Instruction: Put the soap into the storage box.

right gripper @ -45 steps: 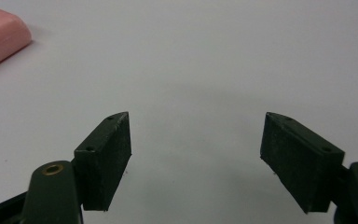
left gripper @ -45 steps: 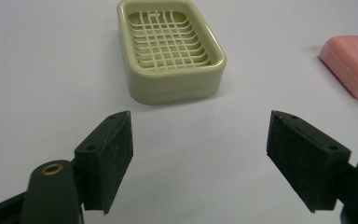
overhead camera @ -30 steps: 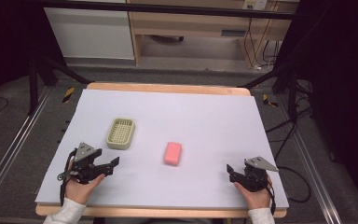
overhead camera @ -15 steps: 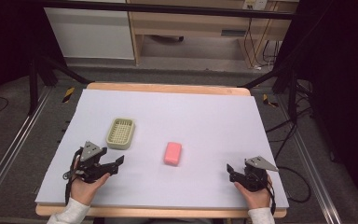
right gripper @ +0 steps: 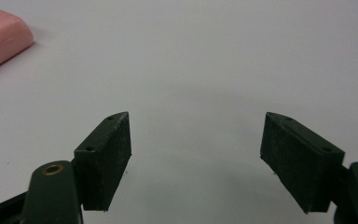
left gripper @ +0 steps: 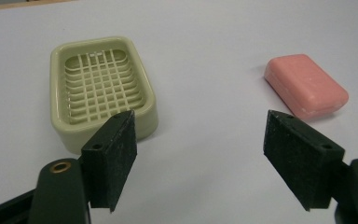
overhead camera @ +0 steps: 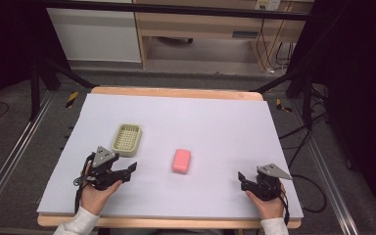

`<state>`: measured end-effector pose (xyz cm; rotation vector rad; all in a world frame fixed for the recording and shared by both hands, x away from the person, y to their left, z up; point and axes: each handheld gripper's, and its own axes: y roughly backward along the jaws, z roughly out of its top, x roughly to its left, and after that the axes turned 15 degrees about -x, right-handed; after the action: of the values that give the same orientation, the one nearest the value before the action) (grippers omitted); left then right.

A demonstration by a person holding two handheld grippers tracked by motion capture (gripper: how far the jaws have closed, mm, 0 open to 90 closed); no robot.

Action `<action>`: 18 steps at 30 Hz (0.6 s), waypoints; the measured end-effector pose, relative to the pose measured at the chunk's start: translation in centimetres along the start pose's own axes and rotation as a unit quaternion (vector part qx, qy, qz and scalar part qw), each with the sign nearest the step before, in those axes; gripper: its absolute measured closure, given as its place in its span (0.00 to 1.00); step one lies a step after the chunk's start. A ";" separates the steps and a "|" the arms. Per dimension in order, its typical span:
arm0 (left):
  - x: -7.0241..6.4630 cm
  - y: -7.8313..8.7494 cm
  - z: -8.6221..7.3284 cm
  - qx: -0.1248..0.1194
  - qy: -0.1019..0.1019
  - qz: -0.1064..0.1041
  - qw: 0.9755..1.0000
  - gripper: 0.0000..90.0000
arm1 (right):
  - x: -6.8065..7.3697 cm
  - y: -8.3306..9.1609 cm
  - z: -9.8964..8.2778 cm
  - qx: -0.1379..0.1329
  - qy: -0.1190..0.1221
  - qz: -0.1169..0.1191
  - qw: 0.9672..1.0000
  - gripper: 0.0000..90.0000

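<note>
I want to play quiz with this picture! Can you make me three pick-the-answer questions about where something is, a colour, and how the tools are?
1. Where is the soap?
A. in the dish
B. on the table, right of the dish
C. in a tool

2. What colour is the dish?
A. pale green
B. blue
C. red

3. How is the left tool?
A. shut on the soap
B. shut on the dish
C. open, holding nothing

Answers:
1. B, it lies flat on the table, apart from the dish.
2. A, its rim and grid are pale green.
3. C, the left tool's own view shows bare table between its pads.
</note>
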<state>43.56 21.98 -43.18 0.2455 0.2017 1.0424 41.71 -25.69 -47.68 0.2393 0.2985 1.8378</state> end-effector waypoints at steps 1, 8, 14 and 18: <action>-0.1 0.0 0.1 -0.001 0.002 -0.001 1.000 0.28 | 0.0 0.0 0.0 0.001 0.000 -0.001 1.000 0.27; -0.5 -0.4 1.0 -0.005 0.001 -0.004 1.000 0.28 | 0.1 0.0 0.0 0.001 0.003 -0.001 1.000 0.28; -1.2 -0.9 2.1 -0.020 0.007 -0.014 1.000 0.28 | 0.1 0.0 0.1 0.000 0.004 -0.001 1.000 0.28; -1.5 -1.1 2.4 -0.022 0.007 -0.019 1.000 0.28 | 0.1 0.1 0.1 0.000 0.002 0.001 1.000 0.29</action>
<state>44.41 19.93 -41.16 0.1935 0.1952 1.0106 41.66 -25.58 -47.56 0.2358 0.3007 1.8395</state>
